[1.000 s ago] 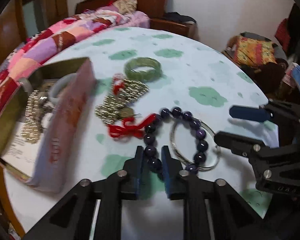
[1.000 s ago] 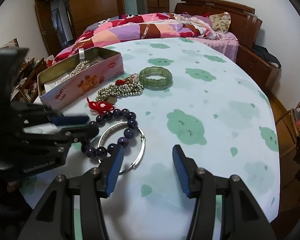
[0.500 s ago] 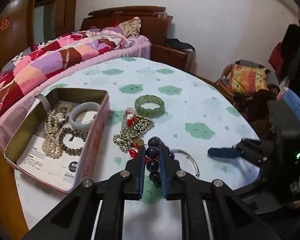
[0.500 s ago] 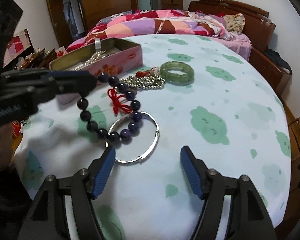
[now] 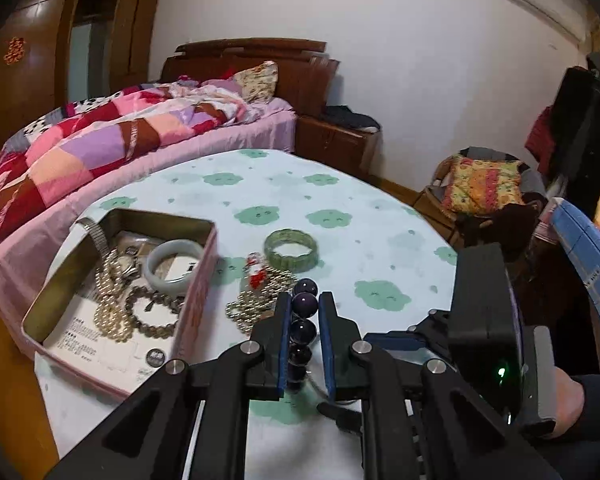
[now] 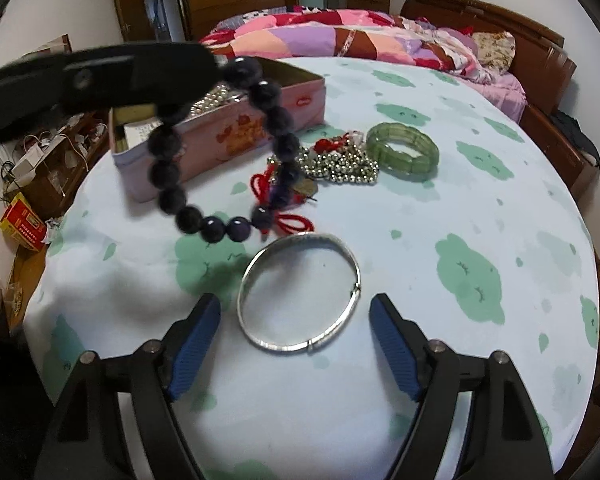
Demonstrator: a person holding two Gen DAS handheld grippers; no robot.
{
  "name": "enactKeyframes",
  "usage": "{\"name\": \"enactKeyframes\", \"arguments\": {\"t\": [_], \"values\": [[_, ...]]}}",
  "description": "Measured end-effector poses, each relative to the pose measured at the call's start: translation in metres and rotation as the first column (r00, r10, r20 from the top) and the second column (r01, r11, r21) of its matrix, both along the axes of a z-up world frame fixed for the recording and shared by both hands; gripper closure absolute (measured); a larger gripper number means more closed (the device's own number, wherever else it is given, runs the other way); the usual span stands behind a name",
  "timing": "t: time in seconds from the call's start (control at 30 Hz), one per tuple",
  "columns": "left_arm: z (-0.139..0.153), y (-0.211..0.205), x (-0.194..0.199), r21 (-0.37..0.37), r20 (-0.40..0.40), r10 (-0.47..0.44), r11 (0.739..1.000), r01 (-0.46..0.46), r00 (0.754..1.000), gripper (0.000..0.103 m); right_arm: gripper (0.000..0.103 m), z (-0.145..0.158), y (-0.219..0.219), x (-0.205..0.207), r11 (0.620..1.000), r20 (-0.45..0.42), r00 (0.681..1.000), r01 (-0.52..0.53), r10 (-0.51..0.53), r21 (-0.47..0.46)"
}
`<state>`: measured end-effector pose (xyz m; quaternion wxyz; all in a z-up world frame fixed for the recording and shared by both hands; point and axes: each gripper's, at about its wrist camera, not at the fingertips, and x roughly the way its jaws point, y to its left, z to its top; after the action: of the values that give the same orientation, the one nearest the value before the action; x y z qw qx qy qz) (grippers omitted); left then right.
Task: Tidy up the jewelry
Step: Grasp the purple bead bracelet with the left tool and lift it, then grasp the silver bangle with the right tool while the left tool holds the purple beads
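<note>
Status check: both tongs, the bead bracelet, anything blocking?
Left tongs shut on purple bead bracelet, lifted clear. Right tongs opening over silver bangle, nothing gripped. Nothing blocking pink tin.

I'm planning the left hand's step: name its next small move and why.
Probably carry the dark purple bead bracelet sideways over the open pink tin box before letting go: the left gripper has it clamped, hanging clear of the table, and other jewelry already lies in that box.

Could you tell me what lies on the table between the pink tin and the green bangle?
A heap of silver bead chain with red cord, seen in both wrist views, between pink tin and green bangle.
</note>
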<state>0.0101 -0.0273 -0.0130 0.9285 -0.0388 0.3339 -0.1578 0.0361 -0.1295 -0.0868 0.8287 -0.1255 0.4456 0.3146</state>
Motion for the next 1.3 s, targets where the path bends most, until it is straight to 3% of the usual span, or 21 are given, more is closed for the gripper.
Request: {"name": "enactKeyframes", "arguments": {"t": [0.07,0.13,0.63,1.3], "values": [[-0.003,0.003,0.002,-0.002,-0.009,0.011,1.0,-0.011,1.0,0.09,0.023,0.0,0.004,0.004,1.0,-0.002,1.0,0.004,-0.004,-0.01],[-0.005,0.006,0.003,-0.006,-0.017,0.021,1.0,-0.021,1.0,0.09,0.035,0.0,0.007,0.005,0.999,0.017,1.0,0.013,-0.013,-0.033],[0.015,0.008,-0.009,-0.006,0.034,0.017,1.0,-0.017,0.999,0.09,0.035,0.026,-0.022,-0.004,0.995,0.079,0.992,0.095,-0.097,0.032],[0.037,0.015,-0.012,0.042,0.097,0.062,0.997,-0.066,0.993,0.09,0.036,0.056,-0.016,0.002,0.988,0.208,0.97,0.101,-0.124,0.119]]}}
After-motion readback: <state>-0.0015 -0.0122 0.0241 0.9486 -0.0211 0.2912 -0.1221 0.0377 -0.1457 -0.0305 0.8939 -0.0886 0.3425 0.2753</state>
